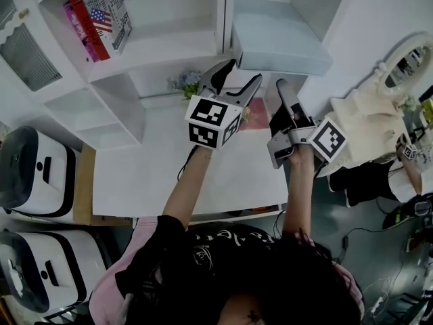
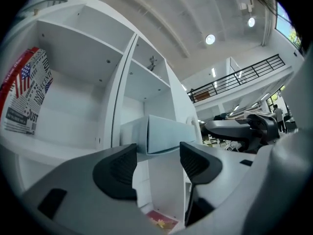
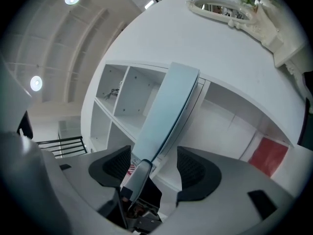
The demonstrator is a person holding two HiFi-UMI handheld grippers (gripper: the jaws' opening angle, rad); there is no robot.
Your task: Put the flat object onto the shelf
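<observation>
The flat object is a pale blue slab (image 1: 281, 36). It lies in the right shelf bay with its near end sticking out past the front; what bears it is hidden. In the left gripper view the pale blue slab (image 2: 161, 133) shows end-on just beyond the jaw tips. My left gripper (image 1: 240, 73) is open at its lower left corner, and one of its fingers (image 3: 136, 177) touches the slab's near end (image 3: 166, 106). The left gripper (image 2: 157, 163) holds nothing. My right gripper (image 1: 287, 97) hangs open just below and to the right, and this right gripper (image 3: 154, 165) is empty.
A red book with a flag cover (image 1: 101, 15) leans in the left shelf bay (image 2: 73, 116). Small flowers (image 1: 186, 83) and a pink card (image 1: 256, 114) lie at the back of the white desk (image 1: 155, 168). An ornate white mirror (image 1: 406, 59) is at the right, and white appliances (image 1: 34, 168) at the left.
</observation>
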